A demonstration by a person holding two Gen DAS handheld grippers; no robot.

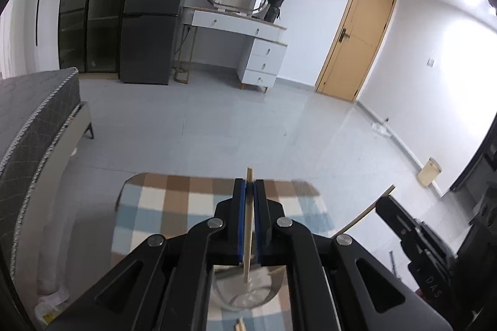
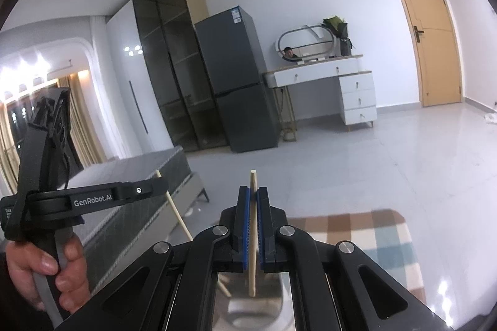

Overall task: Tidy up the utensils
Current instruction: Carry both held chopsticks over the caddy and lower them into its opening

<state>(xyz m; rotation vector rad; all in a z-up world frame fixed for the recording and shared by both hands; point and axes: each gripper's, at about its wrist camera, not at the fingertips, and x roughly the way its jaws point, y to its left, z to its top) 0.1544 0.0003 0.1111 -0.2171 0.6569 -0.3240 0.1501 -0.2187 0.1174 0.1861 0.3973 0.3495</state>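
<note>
In the left wrist view my left gripper (image 1: 248, 185) is shut on a pale wooden chopstick (image 1: 248, 225) that stands nearly upright between the blue pads. Its lower end hangs over a clear glass cup (image 1: 248, 296) on the checked tablecloth (image 1: 161, 206). To the right, my right gripper (image 1: 380, 205) carries a second chopstick (image 1: 366, 213). In the right wrist view my right gripper (image 2: 253, 191) is shut on its chopstick (image 2: 253, 237) above the glass cup (image 2: 254, 306). A hand (image 2: 46, 268) holds the left gripper (image 2: 161, 183) with its chopstick (image 2: 177, 206) at the left.
Another chopstick (image 2: 225, 287) leans inside the cup, and loose ones (image 1: 239, 324) lie on the cloth at the near edge. A grey bed (image 1: 31, 119) stands to the left. A fridge (image 1: 155, 11), a white dressing table (image 1: 248, 29) and a door (image 1: 357, 35) line the far wall.
</note>
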